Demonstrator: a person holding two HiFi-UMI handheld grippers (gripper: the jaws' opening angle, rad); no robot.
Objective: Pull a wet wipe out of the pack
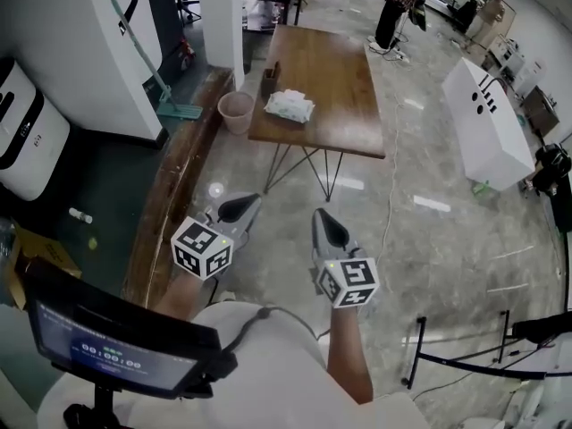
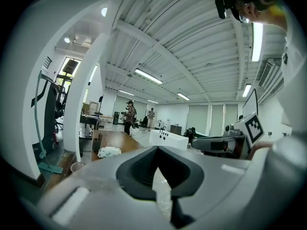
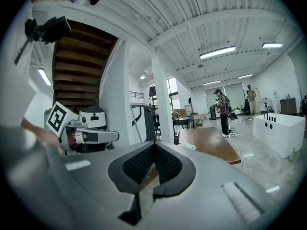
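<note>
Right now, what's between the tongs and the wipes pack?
Only floor, then the table's bare near end, as the head view shows. The left tongs and right tongs are shut and empty, far from the pack.

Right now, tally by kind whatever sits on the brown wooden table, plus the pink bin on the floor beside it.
White-and-green soft wet wipe pack: 1
Dark brown upright holder: 1
Pale pink round bin: 1
Total: 3
</note>
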